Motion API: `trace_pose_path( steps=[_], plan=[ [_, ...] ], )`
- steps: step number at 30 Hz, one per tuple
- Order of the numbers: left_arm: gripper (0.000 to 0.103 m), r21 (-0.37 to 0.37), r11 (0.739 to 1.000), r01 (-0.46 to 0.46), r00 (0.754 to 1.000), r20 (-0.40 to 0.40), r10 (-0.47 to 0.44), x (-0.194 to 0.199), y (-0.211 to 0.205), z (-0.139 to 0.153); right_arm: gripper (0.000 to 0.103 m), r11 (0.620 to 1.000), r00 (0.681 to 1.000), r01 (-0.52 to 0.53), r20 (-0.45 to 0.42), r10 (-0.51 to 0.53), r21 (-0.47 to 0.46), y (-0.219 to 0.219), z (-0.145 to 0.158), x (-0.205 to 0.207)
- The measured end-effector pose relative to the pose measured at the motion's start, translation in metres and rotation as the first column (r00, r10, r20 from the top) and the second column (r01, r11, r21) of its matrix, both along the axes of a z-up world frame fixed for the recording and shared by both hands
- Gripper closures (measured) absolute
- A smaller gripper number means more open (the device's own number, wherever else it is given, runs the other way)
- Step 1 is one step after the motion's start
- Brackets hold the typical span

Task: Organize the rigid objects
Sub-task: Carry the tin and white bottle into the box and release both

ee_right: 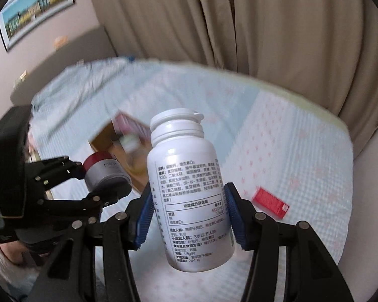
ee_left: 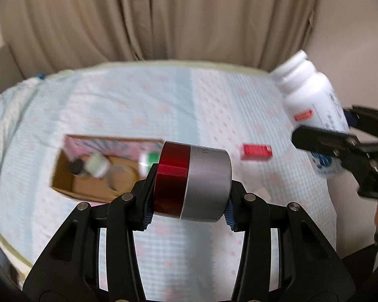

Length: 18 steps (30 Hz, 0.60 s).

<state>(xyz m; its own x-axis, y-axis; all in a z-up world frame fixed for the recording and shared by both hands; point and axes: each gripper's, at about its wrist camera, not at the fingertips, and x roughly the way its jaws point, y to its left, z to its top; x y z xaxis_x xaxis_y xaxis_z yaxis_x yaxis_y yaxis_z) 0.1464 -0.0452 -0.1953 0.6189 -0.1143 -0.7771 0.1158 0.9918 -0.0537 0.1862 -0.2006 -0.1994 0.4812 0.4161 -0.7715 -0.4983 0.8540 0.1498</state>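
My left gripper (ee_left: 189, 214) is shut on a red and silver jar (ee_left: 194, 181), held on its side above the bed; it also shows in the right wrist view (ee_right: 104, 171). My right gripper (ee_right: 189, 219) is shut on a white pill bottle (ee_right: 186, 188), held upright in the air; the bottle also shows in the left wrist view (ee_left: 312, 100). An open cardboard box (ee_left: 93, 171) lies on the bed ahead at the left, with several small bottles inside. A small red box (ee_left: 257, 152) lies on the bedsheet, also in the right wrist view (ee_right: 271, 202).
A light blue patterned bedsheet (ee_left: 163, 100) covers the bed. Beige curtains (ee_left: 163, 15) hang behind it. A headboard and a framed picture (ee_right: 35, 7) are on the wall at the left in the right wrist view.
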Motion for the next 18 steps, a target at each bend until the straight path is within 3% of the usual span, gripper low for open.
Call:
trace_pose_path(
  steps=[4,11,18],
  plan=[
    [0.063,0.023,1.0,-0.009,0.999,0.043,0.008,0.0,0.035,0.028,0.053,0.998,0.998,0.039,0.039,-0.04,0.04,0.028,0.029,-0.018],
    [0.063,0.016,0.999,0.029,0.995,0.096,-0.03,0.011,0.102,0.05,0.053,0.984,0.986,0.163,0.037,-0.165,0.067,0.082,0.046,-0.029],
    [0.063,-0.018,0.998,0.058,0.997,0.05,-0.057,0.037,0.18,0.041,0.053,0.961,0.962,0.272,-0.009,-0.272,0.054,0.14,0.027,-0.007]
  ],
)
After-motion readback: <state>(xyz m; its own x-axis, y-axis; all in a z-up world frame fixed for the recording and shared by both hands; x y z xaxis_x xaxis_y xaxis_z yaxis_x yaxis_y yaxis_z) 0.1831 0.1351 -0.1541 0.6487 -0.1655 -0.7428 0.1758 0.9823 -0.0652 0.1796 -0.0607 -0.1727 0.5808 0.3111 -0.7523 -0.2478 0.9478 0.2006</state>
